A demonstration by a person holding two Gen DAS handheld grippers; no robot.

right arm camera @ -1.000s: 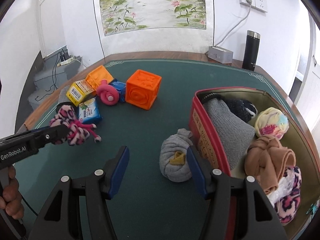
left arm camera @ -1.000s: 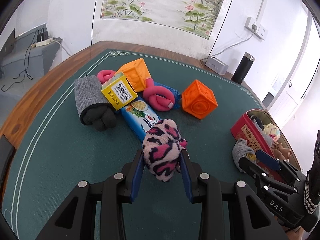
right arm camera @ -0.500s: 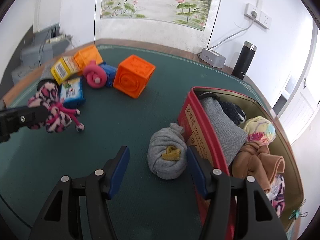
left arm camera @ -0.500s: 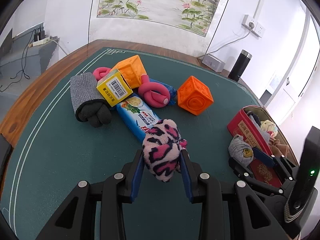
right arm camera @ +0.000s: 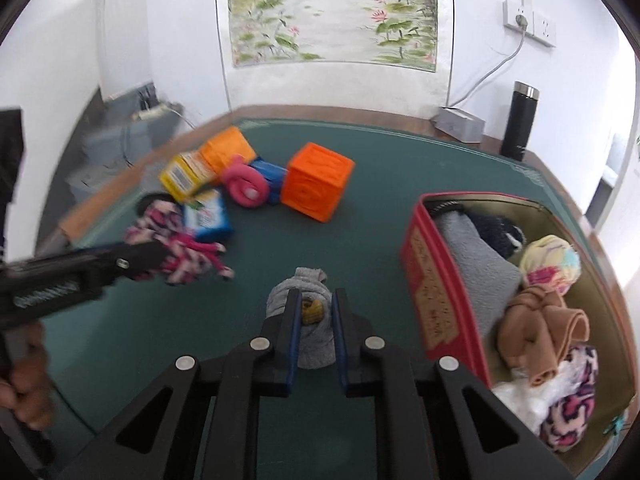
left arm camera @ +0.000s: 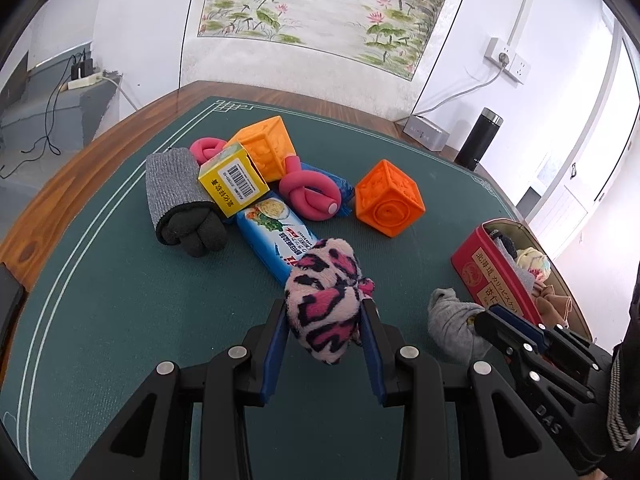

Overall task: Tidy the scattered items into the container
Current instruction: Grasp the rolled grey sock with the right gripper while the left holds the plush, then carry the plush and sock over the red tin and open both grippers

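At the far left of the green mat (left arm camera: 120,320) sits the loose pile: a grey-and-black rolled sock (left arm camera: 180,204), a yellow box (left arm camera: 234,178), a pale orange cube (left arm camera: 266,146), a knotted pink foam tube (left arm camera: 310,192) and a blue packet (left arm camera: 276,236), with a brighter orange cube (left arm camera: 390,204) a little apart to their right.

Nearer, the left gripper (left arm camera: 325,326) is clamped on a pink leopard-print sock bundle (left arm camera: 326,300), held clear of the mat as far as the left wrist view shows. The red tin (left arm camera: 490,276) lies to its right and somewhat farther off, so that bundle has to travel rightward across the right gripper's reach.

Right of centre, the right gripper (right arm camera: 314,316) has its fingers drawn narrow around a grey sock ball (right arm camera: 304,292) that rests on the mat just beside the tin's near left wall (right arm camera: 436,292). The right wrist view is motion-blurred, so I judge rather than see that the pads are pressing it. The right gripper is the nearer to the tin: its ball need only rise over the wall and go right.

The tin itself is open and already holds several rolled socks (right arm camera: 540,320).
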